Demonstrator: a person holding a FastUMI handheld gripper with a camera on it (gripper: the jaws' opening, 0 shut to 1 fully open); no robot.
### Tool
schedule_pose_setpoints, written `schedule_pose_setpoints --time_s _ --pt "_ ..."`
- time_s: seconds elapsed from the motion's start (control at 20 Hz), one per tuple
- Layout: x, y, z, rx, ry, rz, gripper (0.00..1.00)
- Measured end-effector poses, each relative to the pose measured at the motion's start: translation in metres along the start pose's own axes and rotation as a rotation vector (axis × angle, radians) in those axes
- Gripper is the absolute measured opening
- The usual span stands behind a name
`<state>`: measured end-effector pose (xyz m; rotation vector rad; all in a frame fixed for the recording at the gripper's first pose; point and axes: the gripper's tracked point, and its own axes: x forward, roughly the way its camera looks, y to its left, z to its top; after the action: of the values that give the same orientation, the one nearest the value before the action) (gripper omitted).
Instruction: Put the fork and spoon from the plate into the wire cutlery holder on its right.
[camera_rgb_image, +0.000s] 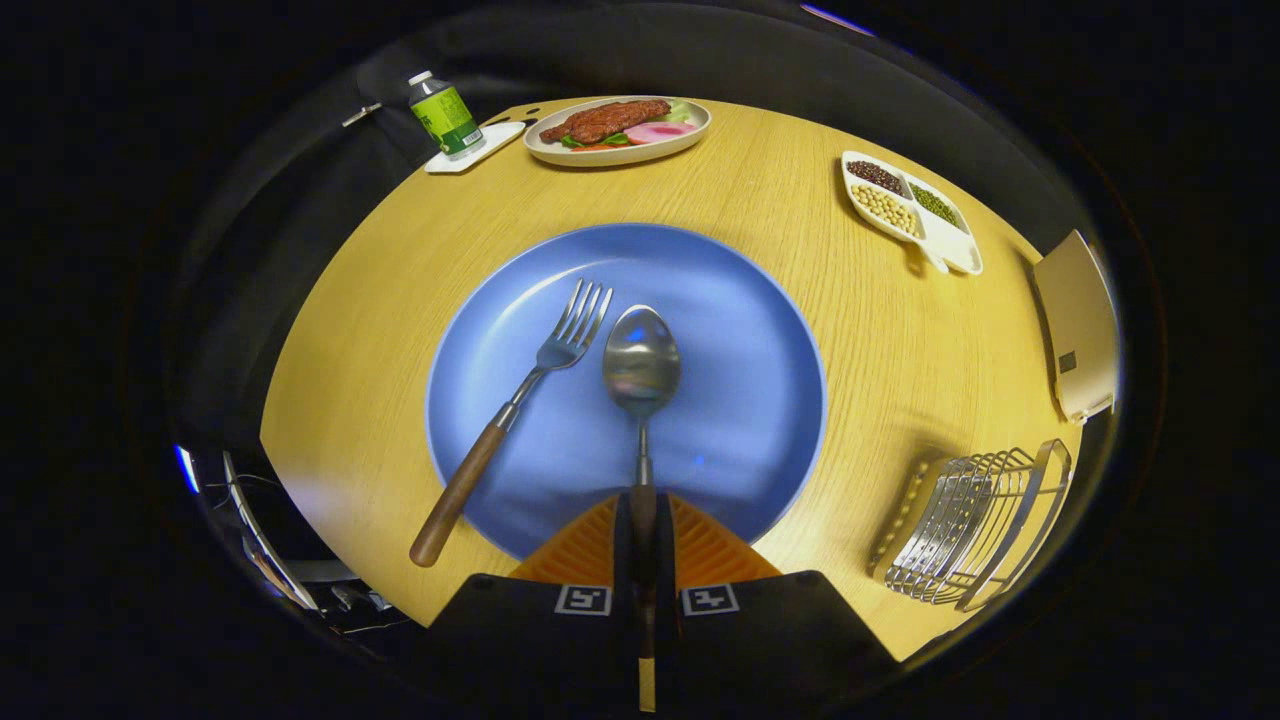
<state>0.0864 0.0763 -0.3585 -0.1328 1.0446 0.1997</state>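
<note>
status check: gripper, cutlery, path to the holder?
Gripper shut on spoon handle, bowl over the blue plate. Fork untouched beside it on the plate. Wire cutlery holder lies to the right, no cutlery in it, bare table between.

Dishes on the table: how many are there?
3: the blue plate just ahead of the fingers, the food plate at the far edge, and the divided bean dish above the wire holder.

My claw: orange ribbed fingers, black body with white square markers. Plate: plain blue. Fork and spoon: silver heads, brown wooden handles. Cutlery holder: silver wire. Desk: yellow wood grain. Bottle: green, white cap. Divided dish: white, holding dark, cream and green beans.
</note>
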Motion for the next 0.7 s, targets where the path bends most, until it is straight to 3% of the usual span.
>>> schedule_pose_setpoints --time_s 0.15,0.35,0.7 --pt "-0.014 0.002 0.005 0.016 -0.010 0.055 0.06" --pt "-0.070 -0.009 0.015 -0.056 -0.053 0.082 0.05" --pt "-0.171 -0.085 -0.003 -0.118 -0.002 0.048 0.05"
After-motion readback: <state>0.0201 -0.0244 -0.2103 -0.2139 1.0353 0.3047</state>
